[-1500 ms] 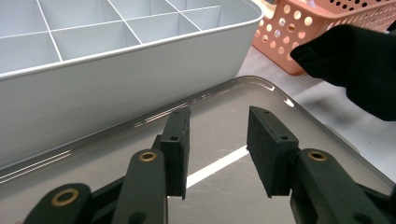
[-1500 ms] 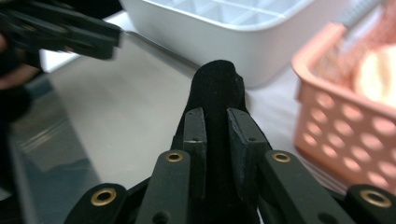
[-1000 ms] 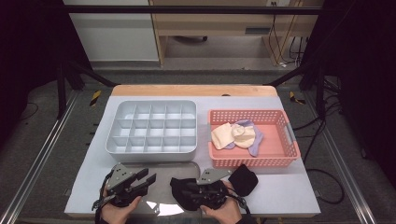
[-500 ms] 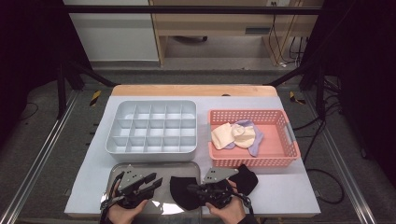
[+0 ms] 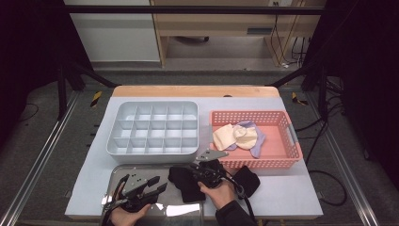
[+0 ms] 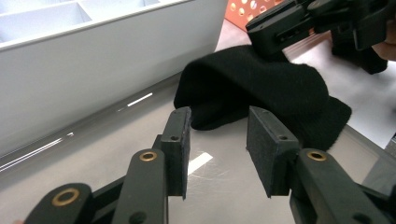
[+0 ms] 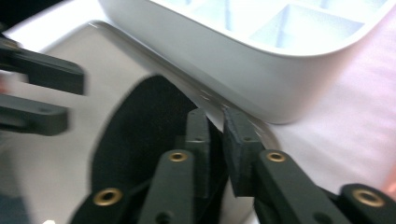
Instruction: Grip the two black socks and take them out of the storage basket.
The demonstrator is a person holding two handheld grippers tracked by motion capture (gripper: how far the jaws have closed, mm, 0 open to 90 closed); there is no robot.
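A black sock (image 5: 184, 184) lies crumpled on the right end of a shiny metal tray (image 5: 117, 175) at the near table edge. My right gripper (image 5: 194, 170) hovers over the sock's far edge, close to the grey organiser. In the right gripper view its jaws (image 7: 215, 116) stand a narrow gap apart, have just been opening, and do not pinch the sock (image 7: 135, 130). My left gripper (image 5: 159, 185) rests on the tray, pointing at the sock (image 6: 261, 88). Its jaws (image 6: 217, 116) are open, have just been opening, and are empty.
A grey compartment organiser (image 5: 153, 127) sits just beyond the tray. To its right a pink basket (image 5: 287, 141) holds a cream sock (image 5: 233, 136) and a lavender one (image 5: 258, 141). A second black sock (image 5: 248, 181) lies on the mat by my right hand.
My right gripper has moved away from the near edge toward the organiser, and the black sock has shifted with it. The left gripper has barely moved.
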